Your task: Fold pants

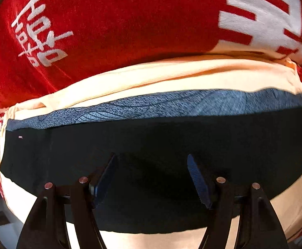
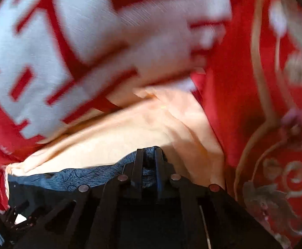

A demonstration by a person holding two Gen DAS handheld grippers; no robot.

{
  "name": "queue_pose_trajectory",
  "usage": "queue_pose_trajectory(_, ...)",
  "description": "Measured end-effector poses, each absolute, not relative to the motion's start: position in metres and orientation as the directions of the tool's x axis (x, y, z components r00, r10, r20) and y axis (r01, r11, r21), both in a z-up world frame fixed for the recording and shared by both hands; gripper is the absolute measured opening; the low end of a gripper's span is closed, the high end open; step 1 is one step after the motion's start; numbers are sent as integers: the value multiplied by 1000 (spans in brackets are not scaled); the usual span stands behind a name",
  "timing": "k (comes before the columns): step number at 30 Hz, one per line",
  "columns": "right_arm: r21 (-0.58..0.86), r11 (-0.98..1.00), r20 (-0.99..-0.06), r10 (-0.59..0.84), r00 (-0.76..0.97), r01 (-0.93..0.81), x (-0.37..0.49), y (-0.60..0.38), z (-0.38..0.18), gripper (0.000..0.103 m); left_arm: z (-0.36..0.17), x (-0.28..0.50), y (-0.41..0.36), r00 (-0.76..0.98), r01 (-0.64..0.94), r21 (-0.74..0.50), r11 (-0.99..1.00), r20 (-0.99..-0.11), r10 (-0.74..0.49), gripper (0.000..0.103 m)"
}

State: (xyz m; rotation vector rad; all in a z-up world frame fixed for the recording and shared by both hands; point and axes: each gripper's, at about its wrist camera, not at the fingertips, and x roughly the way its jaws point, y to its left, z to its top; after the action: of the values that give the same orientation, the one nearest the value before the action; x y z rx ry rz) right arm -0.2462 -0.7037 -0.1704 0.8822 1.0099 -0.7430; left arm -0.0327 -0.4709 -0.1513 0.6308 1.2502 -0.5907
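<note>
The black pants (image 1: pixel 151 145) lie flat across a pale peach cloth (image 1: pixel 171 76), with a blue-grey patterned band (image 1: pixel 171 103) along their far edge. My left gripper (image 1: pixel 152 159) is open, its fingers spread wide just above the black fabric, holding nothing. My right gripper (image 2: pixel 149 155) is shut on the blue-grey patterned edge of the pants (image 2: pixel 84 175), with a bunch of that fabric pinched between its fingers. The right wrist view is blurred by motion.
A red blanket with white characters (image 1: pixel 109 20) lies beyond the peach cloth. In the right wrist view a red cloth with gold floral embroidery (image 2: pixel 275 145) lies to the right. A white floor area (image 1: pixel 3 228) shows at the lower left.
</note>
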Motion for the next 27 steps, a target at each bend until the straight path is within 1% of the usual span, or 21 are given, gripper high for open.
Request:
queue_pose_trajectory(1, 287, 451, -917, -125, 378, 845, -251, -700, -166, 14, -152, -30, -472, 219, 708, 109, 698, -973, -70, 71)
queue_pose_trajectory(2, 287, 463, -912, -135, 386, 839, -253, -695, -161, 20, -154, -29, -473, 226, 709, 116, 695, -972, -69, 71)
queue_pose_trajectory(3, 272, 487, -910, -151, 387, 830, -255, -687, -153, 28, -158, -28, -475, 231, 714, 126, 689, -971, -62, 71)
queue_pose_trajectory(5, 236, 531, -902, -192, 387, 814, -259, -669, -140, 34, -169, -27, -478, 235, 721, 146, 677, -971, -40, 71)
queue_pose_trajectory(6, 224, 556, -893, -211, 397, 800, -260, -661, -135, 34, -174, -26, -480, 235, 722, 151, 675, -972, -33, 71)
queue_pose_trajectory(7, 224, 579, -889, -208, 408, 784, -258, -656, -133, 34, -177, -33, -478, 239, 721, 156, 675, -971, -31, 73)
queue_pose_trajectory(8, 233, 602, -892, -181, 415, 763, -255, -648, -132, 34, -178, -33, -480, 257, 715, 170, 679, -966, -29, 76)
queue_pose_trajectory(9, 235, 627, -903, -142, 405, 743, -250, -645, -138, 34, -179, -31, -481, 283, 707, 193, 680, -959, -22, 83)
queue_pose_trajectory(10, 211, 644, -920, -123, 372, 736, -251, -643, -147, 34, -180, -29, -482, 295, 705, 205, 679, -955, -17, 86)
queue_pose_trajectory(11, 175, 653, -938, -117, 326, 737, -244, -644, -158, 34, -182, -27, -481, 290, 706, 201, 679, -957, -19, 86)
queue_pose_trajectory(12, 129, 645, -954, -126, 271, 754, -241, -651, -174, 29, -182, -25, -479, 280, 706, 189, 683, -960, -24, 86)
queue_pose_trajectory(13, 121, 623, -956, -137, 260, 773, -244, -658, -181, 24, -182, -22, -477, 268, 708, 177, 683, -963, -29, 86)
queue_pose_trajectory(14, 140, 587, -951, -145, 273, 798, -250, -663, -182, 14, -179, -19, -475, 261, 711, 177, 680, -965, -21, 86)
queue_pose_trajectory(15, 170, 550, -946, -141, 292, 818, -255, -666, -178, 16, -177, -17, -472, 263, 711, 184, 679, -965, -14, 86)
queue_pose_trajectory(17, 161, 520, -942, -172, 287, 839, -262, -663, -167, 22, -169, -13, -460, 282, 704, 199, 682, -959, -11, 86)
queue_pose_trajectory(18, 146, 524, -941, -188, 281, 839, -265, -659, -161, 29, -167, -11, -455, 282, 701, 200, 685, -959, -8, 86)
queue_pose_trajectory(19, 151, 530, -939, -188, 289, 834, -269, -654, -156, 33, -165, -7, -446, 279, 694, 199, 692, -960, -4, 86)
queue_pose_trajectory(20, 165, 533, -935, -184, 304, 830, -272, -649, -152, 41, -163, -1, -435, 274, 682, 196, 704, -962, 3, 86)
queue_pose_trajectory(21, 182, 533, -930, -178, 320, 826, -275, -641, -148, 44, -161, -2, -427, 270, 673, 197, 713, -963, 10, 86)
queue_pose_trajectory(27, 293, 543, -921, -61, 385, 787, -261, -582, -145, 46, -155, 13, -368, 254, 649, 186, 738, -967, 20, 86)
